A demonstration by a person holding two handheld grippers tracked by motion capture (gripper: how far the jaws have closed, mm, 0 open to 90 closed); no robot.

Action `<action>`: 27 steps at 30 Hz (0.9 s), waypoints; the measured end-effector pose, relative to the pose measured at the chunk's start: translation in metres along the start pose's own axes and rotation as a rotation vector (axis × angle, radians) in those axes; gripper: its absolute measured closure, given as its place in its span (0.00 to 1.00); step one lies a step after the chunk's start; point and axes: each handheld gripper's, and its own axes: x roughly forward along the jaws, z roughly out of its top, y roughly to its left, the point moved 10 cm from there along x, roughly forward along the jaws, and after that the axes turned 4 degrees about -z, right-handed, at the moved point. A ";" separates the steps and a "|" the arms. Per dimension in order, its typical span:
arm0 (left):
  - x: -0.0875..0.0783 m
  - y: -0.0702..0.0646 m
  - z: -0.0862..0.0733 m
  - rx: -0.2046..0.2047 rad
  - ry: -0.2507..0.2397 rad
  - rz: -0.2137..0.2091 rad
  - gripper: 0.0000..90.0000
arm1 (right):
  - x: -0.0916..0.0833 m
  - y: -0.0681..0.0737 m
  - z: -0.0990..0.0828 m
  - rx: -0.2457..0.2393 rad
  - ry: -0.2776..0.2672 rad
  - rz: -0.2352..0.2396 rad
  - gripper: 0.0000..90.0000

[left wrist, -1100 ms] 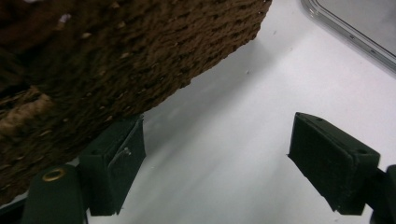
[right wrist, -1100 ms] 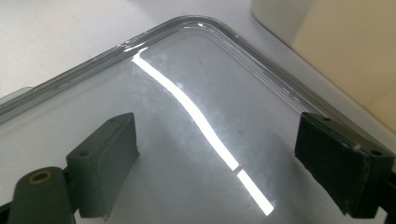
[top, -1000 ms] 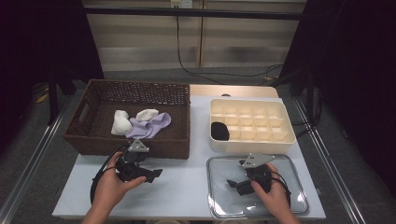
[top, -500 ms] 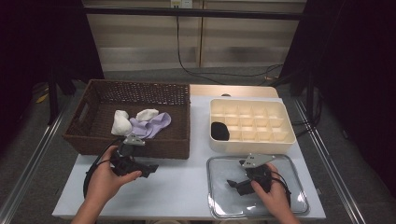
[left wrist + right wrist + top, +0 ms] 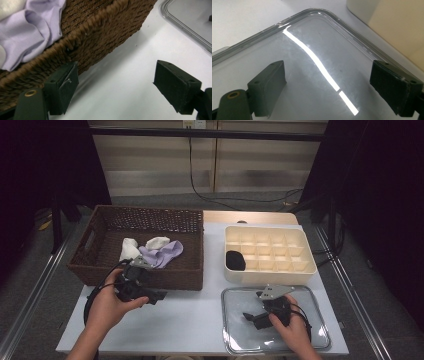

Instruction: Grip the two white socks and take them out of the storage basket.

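Left gripper [image 5: 159,296] w/ jaws spread wide, empty, just beside the front wall of the wicker basket [image 5: 150,279]; lilac cloth [image 5: 162,254] lies inside it. Right gripper [image 5: 248,316] also wide apart, empty, over the clear lid [image 5: 310,340] in front of the cream tray [image 5: 272,275].

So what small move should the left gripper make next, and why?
Probably lift over the wicker basket's front wall toward the lilac cloth. The left gripper sits open and empty outside that wall, the cloth just behind the rim; the right gripper waits open over the clear lid.
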 end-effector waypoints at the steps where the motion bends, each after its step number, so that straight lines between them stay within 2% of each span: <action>1: -0.002 0.000 0.002 0.002 0.002 0.002 0.22 | 0.000 0.000 0.000 0.000 0.000 0.000 0.14; 3: -0.004 -0.001 0.005 -0.005 0.000 -0.011 0.22 | 0.000 0.000 0.000 0.000 0.000 0.000 0.14; 8: -0.009 0.001 0.010 0.003 0.009 -0.004 0.22 | 0.000 0.000 0.000 0.000 0.000 0.000 0.14; 14: -0.017 0.004 0.016 -0.014 0.008 -0.016 0.22 | 0.000 0.000 0.000 0.000 0.001 0.000 0.14; 23: -0.029 0.012 0.026 -0.026 0.003 0.003 0.23 | 0.000 0.000 0.000 0.000 0.001 0.001 0.14; 27: -0.030 0.022 0.030 -0.032 0.000 0.025 0.23 | 0.000 0.000 0.000 0.000 0.000 0.000 0.14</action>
